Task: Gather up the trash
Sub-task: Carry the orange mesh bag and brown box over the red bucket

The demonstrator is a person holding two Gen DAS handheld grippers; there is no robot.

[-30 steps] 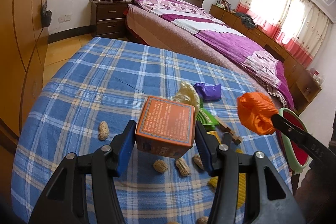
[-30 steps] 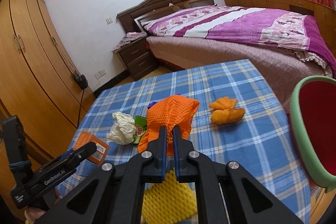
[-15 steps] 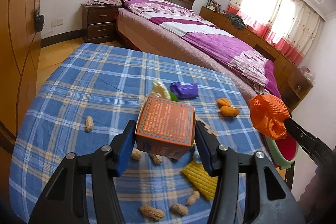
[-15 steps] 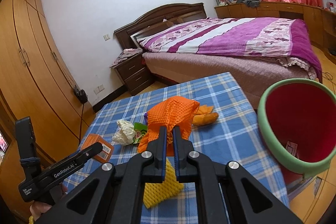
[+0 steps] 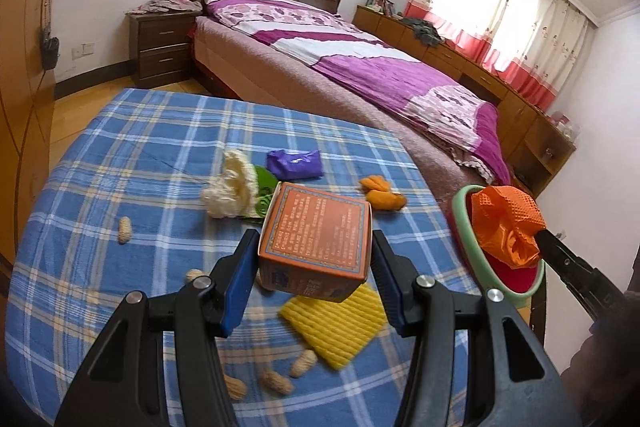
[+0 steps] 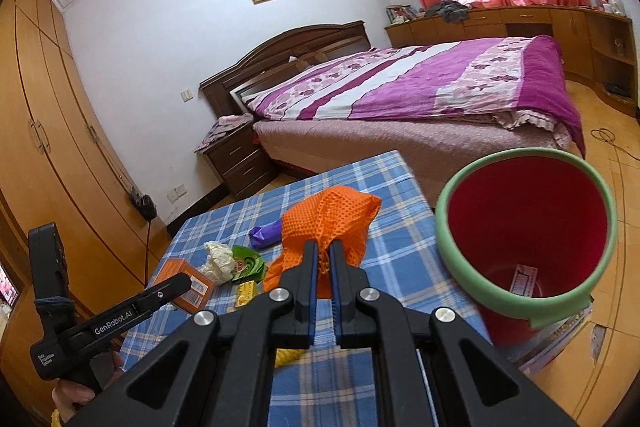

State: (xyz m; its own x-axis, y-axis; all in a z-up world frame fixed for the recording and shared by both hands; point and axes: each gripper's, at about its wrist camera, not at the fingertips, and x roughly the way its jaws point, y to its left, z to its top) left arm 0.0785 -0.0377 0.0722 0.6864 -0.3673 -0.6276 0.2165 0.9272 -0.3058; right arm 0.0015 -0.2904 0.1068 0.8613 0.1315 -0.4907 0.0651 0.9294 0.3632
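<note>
While the left gripper sat at the bottom centre of its own view, its blue pads were clamped on the two sides of an orange box, held clear above the blue checked tablecloth. Below the box lay a yellow foam net and several peanuts, scattered across the lower half of the frame. A white crumpled wad, a purple wrapper and orange peel lay higher up, near the middle.

In the right wrist view, the right gripper rose from the bottom centre, its jaws squeezed tight on an orange mesh net that bunched up above the fingertips. The red bin with its green rim stood at the right of that frame, just beside the table's edge, with a scrap of paper in its bottom. The net hung left of the bin's rim there; in the left wrist view it overlapped the bin's mouth at the right edge.
</note>
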